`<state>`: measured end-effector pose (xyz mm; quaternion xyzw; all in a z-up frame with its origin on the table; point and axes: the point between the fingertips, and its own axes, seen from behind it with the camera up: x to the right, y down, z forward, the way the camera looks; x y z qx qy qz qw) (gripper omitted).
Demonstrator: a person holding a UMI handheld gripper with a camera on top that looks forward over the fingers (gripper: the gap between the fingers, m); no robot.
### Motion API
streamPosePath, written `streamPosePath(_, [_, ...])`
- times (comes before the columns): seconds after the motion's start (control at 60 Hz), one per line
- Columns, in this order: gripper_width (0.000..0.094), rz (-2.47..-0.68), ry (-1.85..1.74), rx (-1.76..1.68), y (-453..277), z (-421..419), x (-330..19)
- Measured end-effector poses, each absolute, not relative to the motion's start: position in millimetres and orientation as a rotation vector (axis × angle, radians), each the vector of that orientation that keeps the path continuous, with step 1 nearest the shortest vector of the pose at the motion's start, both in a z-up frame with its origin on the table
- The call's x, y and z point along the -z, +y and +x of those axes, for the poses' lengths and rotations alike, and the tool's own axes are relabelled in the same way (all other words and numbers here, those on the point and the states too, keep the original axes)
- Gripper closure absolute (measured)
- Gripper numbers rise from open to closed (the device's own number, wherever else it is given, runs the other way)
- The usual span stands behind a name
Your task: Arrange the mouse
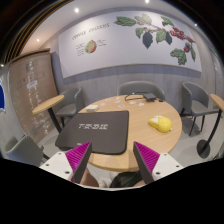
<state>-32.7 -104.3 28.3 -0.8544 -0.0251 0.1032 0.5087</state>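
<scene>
The gripper (113, 160) hovers above the near edge of a round, light wooden table (150, 143), its two fingers with their magenta pads (79, 157) spread wide and holding nothing. Just ahead of the fingers, slightly toward the left one, lies a dark grey rectangular mouse mat with pale lettering (97, 129), flat on the tabletop. The small yellow computer mouse (160, 124) rests on the bare wood to the right of the mat, close to its edge but off it, beyond the right finger. Grey upholstered chairs (197, 102) stand around the table, and behind them a pale wall carries a large printed mural of green leaves and red fruit (160, 33).
</scene>
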Motion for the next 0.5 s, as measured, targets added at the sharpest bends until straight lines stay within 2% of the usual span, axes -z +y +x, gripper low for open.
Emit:
streamPosePath(0.167, [0.0082,-2.049,0.076,-0.012,-72.7,87.8,-11.9])
streamPosePath(0.283, [0.0084,-2.06,0.15,0.077,-45.9,140.8,1.4])
streamPosePath(0.383, [0.0087,-2.069,0.167,0.081,-11.7,170.4,14.9])
streamPosePath(0.5, [0.0088,-2.05,0.143,0.037,15.9,177.1,9.3])
